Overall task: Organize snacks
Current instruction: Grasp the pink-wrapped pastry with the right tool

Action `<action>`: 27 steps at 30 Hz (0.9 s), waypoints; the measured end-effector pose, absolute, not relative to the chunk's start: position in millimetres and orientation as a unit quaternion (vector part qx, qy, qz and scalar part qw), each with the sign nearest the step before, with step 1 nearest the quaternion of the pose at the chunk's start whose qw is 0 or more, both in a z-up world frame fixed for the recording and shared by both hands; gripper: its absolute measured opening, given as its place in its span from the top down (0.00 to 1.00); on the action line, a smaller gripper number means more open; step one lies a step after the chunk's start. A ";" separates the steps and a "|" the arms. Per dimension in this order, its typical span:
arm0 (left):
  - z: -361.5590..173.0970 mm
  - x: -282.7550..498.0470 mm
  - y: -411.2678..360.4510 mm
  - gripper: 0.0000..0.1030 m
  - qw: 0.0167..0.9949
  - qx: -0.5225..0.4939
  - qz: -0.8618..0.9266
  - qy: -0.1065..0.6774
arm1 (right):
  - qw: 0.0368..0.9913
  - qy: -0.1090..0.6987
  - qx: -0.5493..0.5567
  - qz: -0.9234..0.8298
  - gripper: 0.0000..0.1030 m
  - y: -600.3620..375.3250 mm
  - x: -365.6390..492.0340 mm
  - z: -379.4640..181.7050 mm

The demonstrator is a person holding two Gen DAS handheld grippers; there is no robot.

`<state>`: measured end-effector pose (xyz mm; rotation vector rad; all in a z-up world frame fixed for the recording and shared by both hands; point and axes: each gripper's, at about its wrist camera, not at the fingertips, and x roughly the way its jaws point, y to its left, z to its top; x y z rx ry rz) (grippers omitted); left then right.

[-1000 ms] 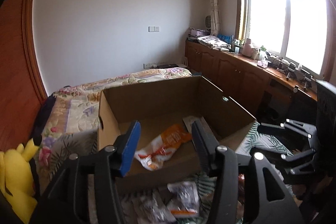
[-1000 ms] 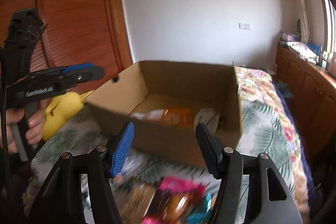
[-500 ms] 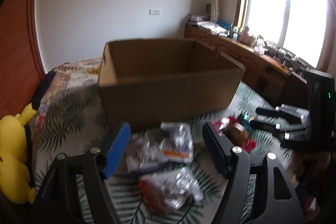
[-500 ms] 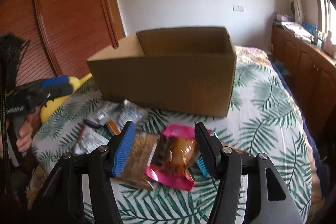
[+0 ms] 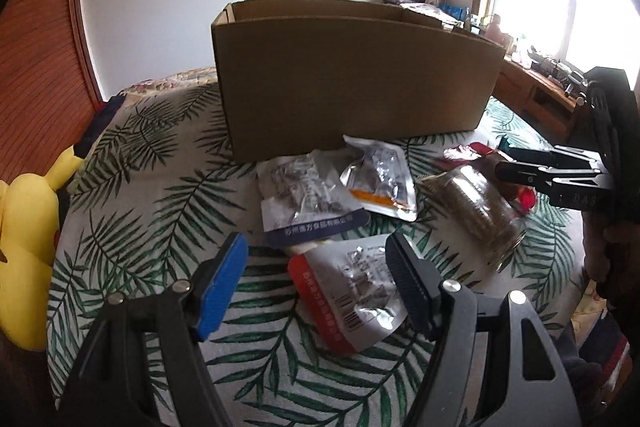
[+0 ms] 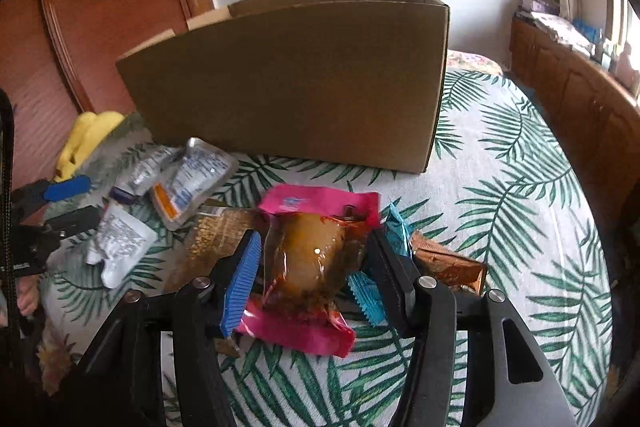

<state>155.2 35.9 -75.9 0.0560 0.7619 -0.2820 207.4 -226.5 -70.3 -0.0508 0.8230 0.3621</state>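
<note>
Right now my right gripper (image 6: 312, 275) is closing around the pink-edged snack pouch (image 6: 308, 267), the one with a clear window showing something brown and glossy. The pouch lies on the palm-leaf bedspread (image 6: 500, 227) between the blue pad and the black pad; I cannot tell whether either pad presses on it yet. Just beside it on the right are a blue wrapper (image 6: 396, 231) and a brown packet (image 6: 448, 263), and a clear bag of brown granules (image 6: 212, 239) lies partly under its left edge.

My left gripper (image 5: 316, 283) stands well open with nothing held. Its black finger overlaps the right edge of a silver pouch with a red border (image 5: 344, 291), which lies flat on the bedspread. Beyond that lie a silver pouch with a dark blue band (image 5: 308, 199) and a silver pouch with an orange stripe (image 5: 380, 179), their edges overlapping. The granule bag sits further right.

Behind all the snacks the open cardboard box (image 5: 352, 79) stands upright on the bed; from this low angle its inside is hidden. A yellow plush toy (image 5: 24, 227) lies at the left edge of the bed.
</note>
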 end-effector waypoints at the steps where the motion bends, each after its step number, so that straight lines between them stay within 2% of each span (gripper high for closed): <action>1: -77.1 154.5 36.0 0.31 0.918 0.026 -0.136 0.371 | 0.900 0.400 -0.029 0.171 0.46 -224.5 209.0 -71.9; 13: -81.1 152.4 22.3 0.31 0.910 0.029 -0.146 0.386 | 0.884 0.427 -0.085 0.167 0.45 -202.9 221.3 -88.4; 21: -92.1 155.4 -0.5 0.30 0.891 0.072 -0.158 0.419 | 0.885 0.427 -0.085 0.166 0.45 -203.6 220.5 -88.8; 27: -93.1 161.6 -6.3 0.29 0.896 0.084 -0.144 0.411 | 0.885 0.427 -0.085 0.166 0.45 -204.6 219.5 -87.7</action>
